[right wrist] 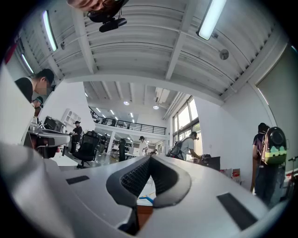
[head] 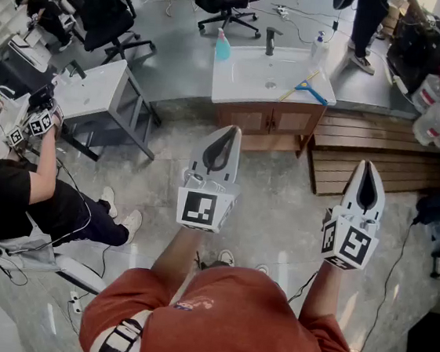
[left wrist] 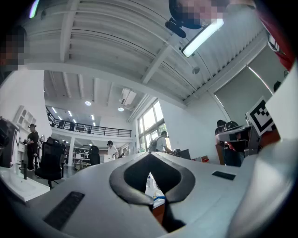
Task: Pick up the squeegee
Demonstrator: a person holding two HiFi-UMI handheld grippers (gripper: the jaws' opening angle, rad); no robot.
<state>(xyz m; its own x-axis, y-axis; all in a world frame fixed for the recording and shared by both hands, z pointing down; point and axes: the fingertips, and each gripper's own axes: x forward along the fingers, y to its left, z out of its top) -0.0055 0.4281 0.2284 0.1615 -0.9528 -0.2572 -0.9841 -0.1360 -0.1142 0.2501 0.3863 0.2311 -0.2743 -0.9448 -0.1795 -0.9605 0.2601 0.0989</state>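
Observation:
The squeegee (head: 305, 89), with a blue blade and a yellowish handle, lies at the right end of the white sink counter (head: 242, 83) in the head view. Both grippers are held up over the floor, well short of the counter and pointing toward it. My left gripper (head: 231, 131) is shut with nothing in it, its tips meeting. My right gripper (head: 367, 165) is shut and empty too. In the right gripper view a blue piece of the squeegee (right wrist: 148, 200) shows through the gap under the joined tips of that gripper (right wrist: 150, 158). The left gripper (left wrist: 150, 155) frames a bottle there.
On the counter stand a blue bottle (head: 222, 47), a dark faucet (head: 270, 40) and a clear bottle (head: 319, 50). Wooden pallets (head: 380, 154) lie to the right of the cabinet. A grey table (head: 95, 94) and a seated person (head: 20, 196) are at the left; another person (head: 368, 22) stands behind.

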